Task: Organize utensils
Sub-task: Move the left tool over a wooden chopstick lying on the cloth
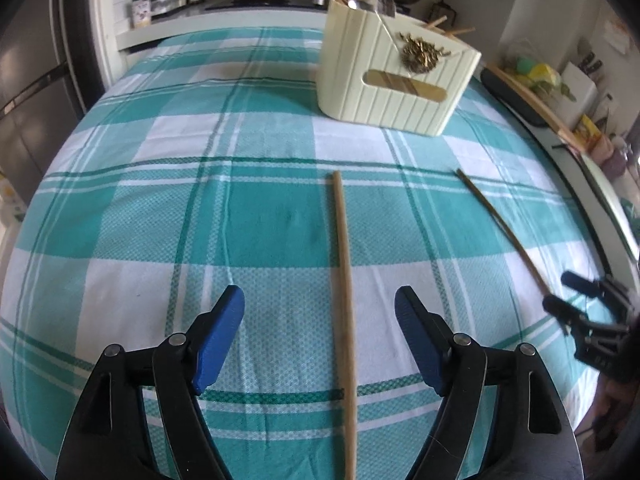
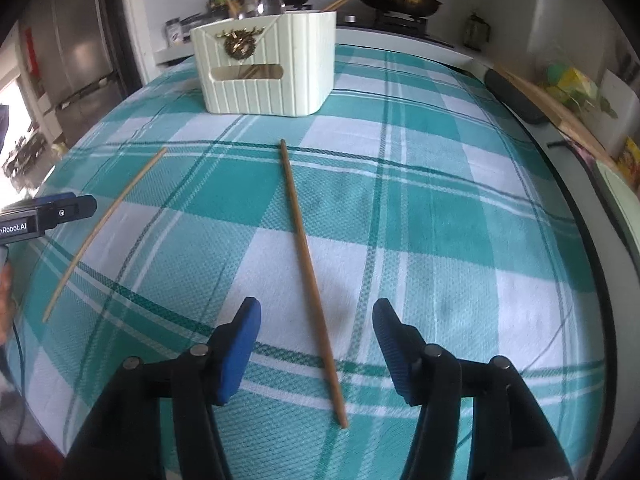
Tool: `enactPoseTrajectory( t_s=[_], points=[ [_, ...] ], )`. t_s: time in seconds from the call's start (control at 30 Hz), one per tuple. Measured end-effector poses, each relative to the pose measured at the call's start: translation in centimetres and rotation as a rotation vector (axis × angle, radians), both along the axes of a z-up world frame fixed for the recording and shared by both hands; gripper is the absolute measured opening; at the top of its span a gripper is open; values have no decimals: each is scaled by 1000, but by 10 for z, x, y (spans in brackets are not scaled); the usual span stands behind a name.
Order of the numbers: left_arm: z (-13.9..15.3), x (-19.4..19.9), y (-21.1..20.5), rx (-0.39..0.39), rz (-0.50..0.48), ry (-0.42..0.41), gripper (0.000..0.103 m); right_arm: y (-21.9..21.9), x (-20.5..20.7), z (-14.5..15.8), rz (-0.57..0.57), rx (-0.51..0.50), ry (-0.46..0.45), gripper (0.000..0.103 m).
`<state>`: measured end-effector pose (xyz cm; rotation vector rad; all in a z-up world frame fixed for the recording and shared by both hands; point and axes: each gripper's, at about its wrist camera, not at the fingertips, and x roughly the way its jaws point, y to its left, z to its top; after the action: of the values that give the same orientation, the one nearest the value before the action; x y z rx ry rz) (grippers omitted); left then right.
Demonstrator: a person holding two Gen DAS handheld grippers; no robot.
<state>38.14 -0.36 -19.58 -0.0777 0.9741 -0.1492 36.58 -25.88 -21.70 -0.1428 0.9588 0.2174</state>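
— What is lying in front of the left tool [image 1: 319, 310]?
— A pale chopstick [image 1: 346, 320], lying between its spread fingers on the checked desk [image 1: 160, 200].
— And the right tool [image 2: 316, 322]?
— Gaping too, straddling a darker chopstick [image 2: 310, 276]. The cream basket [image 2: 266, 66] is sitting beyond, holding utensils.

"nRobot.AI" on left tool [image 2: 76, 208]

Right hand-held gripper [image 2: 316, 320] open astride chopstick [image 2: 310, 280]; cream basket [image 2: 264, 80] beyond.
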Motion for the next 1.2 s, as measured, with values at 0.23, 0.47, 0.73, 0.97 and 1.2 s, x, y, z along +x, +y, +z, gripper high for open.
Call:
enactPoseTrajectory(
  t_s=[0.23, 0.47, 0.73, 0.97, 1.2],
  points=[
    [-8, 1, -2, 30, -27, 31, 79, -4, 6, -9, 24, 8, 36, 60],
    [-12, 5, -5, 46, -39, 47, 79, -4, 5, -10, 39, 8, 22, 60],
    [-12, 7, -4, 59, -44, 58, 79, -3, 6, -9, 35, 5, 40, 60],
    [-6, 10, 2, 57, -52, 55, 79, 0, 10, -7, 71, -28, 110, 60],
    [-2, 17, 2, 30, -97, 79, 79, 7, 17, 2, 132, -64, 145, 59]
  ],
)
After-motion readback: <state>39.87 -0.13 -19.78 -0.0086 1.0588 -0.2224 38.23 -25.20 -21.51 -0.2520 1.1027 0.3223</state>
